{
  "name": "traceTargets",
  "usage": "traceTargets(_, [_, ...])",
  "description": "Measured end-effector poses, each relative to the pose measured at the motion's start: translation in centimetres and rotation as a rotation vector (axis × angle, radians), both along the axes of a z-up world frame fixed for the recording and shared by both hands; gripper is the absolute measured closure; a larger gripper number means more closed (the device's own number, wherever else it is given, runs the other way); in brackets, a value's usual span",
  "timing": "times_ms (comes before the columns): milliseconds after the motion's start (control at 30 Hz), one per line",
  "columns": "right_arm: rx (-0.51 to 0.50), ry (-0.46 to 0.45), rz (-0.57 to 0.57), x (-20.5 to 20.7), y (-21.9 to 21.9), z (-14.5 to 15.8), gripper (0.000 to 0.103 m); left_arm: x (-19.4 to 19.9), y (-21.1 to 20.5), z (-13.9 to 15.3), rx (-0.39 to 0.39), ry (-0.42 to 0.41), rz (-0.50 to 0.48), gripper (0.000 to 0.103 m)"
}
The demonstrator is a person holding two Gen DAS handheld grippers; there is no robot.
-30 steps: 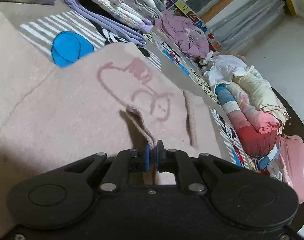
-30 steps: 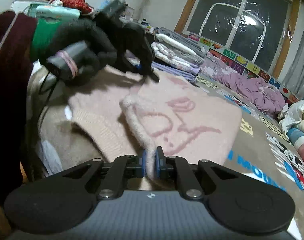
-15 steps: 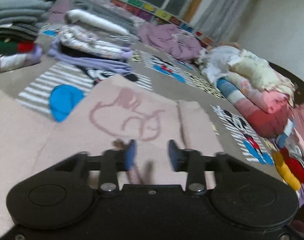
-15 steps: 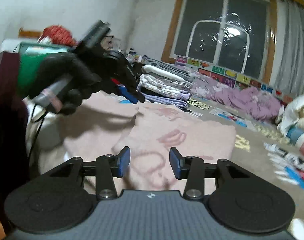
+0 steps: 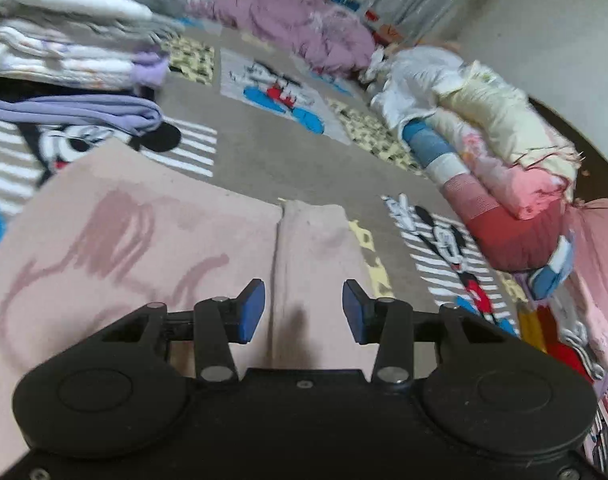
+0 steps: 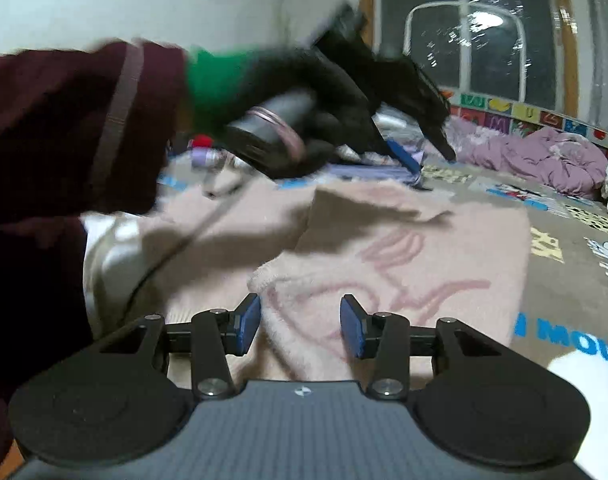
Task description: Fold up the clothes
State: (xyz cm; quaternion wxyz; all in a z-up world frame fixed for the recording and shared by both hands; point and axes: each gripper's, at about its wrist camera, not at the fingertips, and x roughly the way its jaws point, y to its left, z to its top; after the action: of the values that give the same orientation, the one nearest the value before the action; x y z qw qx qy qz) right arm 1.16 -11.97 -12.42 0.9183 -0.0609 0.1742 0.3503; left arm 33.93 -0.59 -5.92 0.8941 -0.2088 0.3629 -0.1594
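Observation:
A pink knitted sweater with a darker pink line drawing lies flat on the cartoon-print blanket. A folded strip of it lies along its right side. My left gripper is open and empty just above that strip. My right gripper is open and empty above the sweater, whose thick edge lies by the left pad. The left gripper also shows in the right wrist view, held in a black glove above the sweater's far part.
Stacks of folded clothes stand at the far left. A purple heap lies at the back. A pile of pink, cream and white garments runs along the right. A window is behind.
Both grippers were shut on the sweater's edges a second ago. Both have opened and let go. The sweater now lies flat, and both grippers have lifted and tilted up.

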Motion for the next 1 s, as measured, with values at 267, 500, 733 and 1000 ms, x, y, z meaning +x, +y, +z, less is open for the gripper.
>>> traceTargets(267, [0.061, 0.151, 0.023, 1.4, -0.4, -0.7, 0.05, 7.8, -1.3, -2.2, -0.029, 0.093, 0.0, 0.063])
traceTargets(500, [0.102, 0.195, 0.039, 2.5, -0.4, -1.0, 0.049, 9.5, -2.4, -3.5, -0.008, 0.09, -0.066, 0.097])
traceTargets(733, [0.133, 0.223, 0.047, 3.0, -0.6, -1.0, 0.048, 7.2, -3.6, -2.2, 0.223, -0.119, -0.102, 0.097])
traceTargets(1000, [0.125, 0.219, 0.056, 3.0, -0.4, -1.1, 0.046, 8.5, -4.1, -3.9, 0.328, 0.002, -0.082, 0.084])
